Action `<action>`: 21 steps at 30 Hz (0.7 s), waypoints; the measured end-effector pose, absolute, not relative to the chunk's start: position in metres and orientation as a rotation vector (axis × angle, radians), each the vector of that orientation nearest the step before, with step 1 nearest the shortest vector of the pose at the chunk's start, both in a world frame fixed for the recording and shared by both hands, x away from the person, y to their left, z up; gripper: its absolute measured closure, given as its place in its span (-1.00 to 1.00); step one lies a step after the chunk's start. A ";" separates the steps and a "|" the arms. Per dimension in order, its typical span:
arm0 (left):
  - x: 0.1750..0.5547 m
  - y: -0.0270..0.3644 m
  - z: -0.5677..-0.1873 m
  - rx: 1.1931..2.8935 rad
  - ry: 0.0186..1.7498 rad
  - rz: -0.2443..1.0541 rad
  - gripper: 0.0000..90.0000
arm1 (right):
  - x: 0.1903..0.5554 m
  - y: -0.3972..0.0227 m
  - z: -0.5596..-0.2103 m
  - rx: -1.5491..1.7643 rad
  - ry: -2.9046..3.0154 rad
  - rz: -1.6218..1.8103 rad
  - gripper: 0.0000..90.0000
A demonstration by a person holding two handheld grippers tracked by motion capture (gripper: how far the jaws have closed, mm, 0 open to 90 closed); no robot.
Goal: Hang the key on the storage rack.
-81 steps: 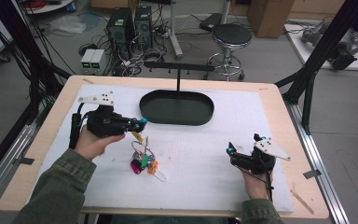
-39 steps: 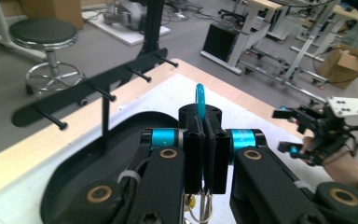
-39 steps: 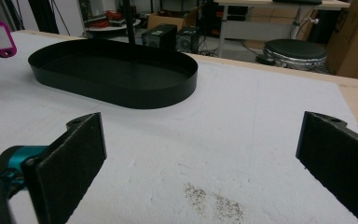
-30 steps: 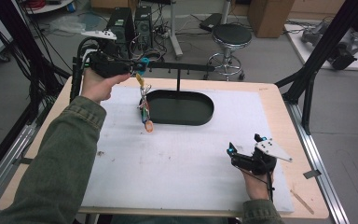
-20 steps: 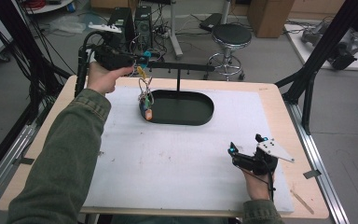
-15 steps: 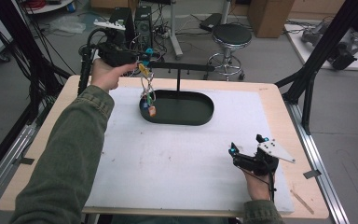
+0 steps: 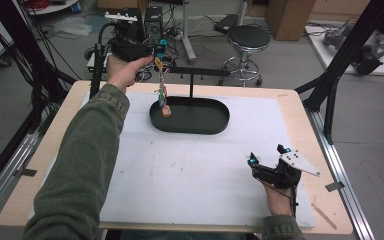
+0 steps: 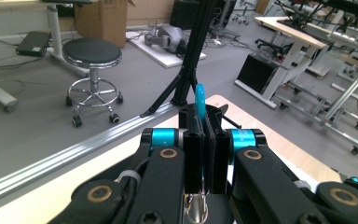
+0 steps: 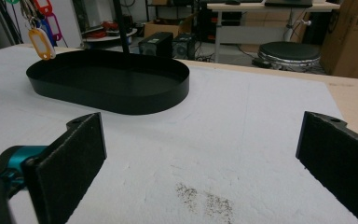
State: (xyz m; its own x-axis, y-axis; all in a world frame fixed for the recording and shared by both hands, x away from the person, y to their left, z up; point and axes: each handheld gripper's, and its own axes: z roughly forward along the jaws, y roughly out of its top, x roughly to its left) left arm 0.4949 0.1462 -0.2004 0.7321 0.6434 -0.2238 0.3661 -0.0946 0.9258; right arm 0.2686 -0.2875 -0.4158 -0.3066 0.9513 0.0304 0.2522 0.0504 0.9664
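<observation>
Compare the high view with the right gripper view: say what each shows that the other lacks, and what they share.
High view alone: the left gripper, raised beyond the table's far edge, shut on the bunch of key tags hanging from it; a stand's crossbar rises from the tray. Right gripper view alone: the right gripper seen from close behind, jaws wide apart with bare white mat between. Shared: the black oval tray, the tags dangling above its end, the stool.

Materials / finish
Tray [image 7: 190, 129]: matt black metal. Key tags [image 9: 41, 43]: glossy plastic. Desk [image 7: 300, 107]: pale wood edge, white fibrous mat [image 7: 190, 170]. Tongs' pads [image 9: 81, 147]: rough black foam.
</observation>
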 end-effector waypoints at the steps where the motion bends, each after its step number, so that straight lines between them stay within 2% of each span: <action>1: 0.497 0.143 -0.200 1.720 0.813 0.290 0.94 | 0.269 -0.288 -0.416 1.227 1.644 1.295 -0.99; 21: 0.533 0.135 -0.219 1.727 0.959 0.340 0.94 | 0.269 -0.291 -0.417 1.232 1.643 1.301 -0.99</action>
State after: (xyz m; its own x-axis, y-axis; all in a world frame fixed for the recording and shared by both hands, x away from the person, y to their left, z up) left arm 0.5328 0.1349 -0.2193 0.6341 0.7393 -0.2268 0.4314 -0.0948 0.8972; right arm 0.2690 -0.2911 -0.4174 -0.3062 0.9513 0.0356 0.2526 0.0452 0.9665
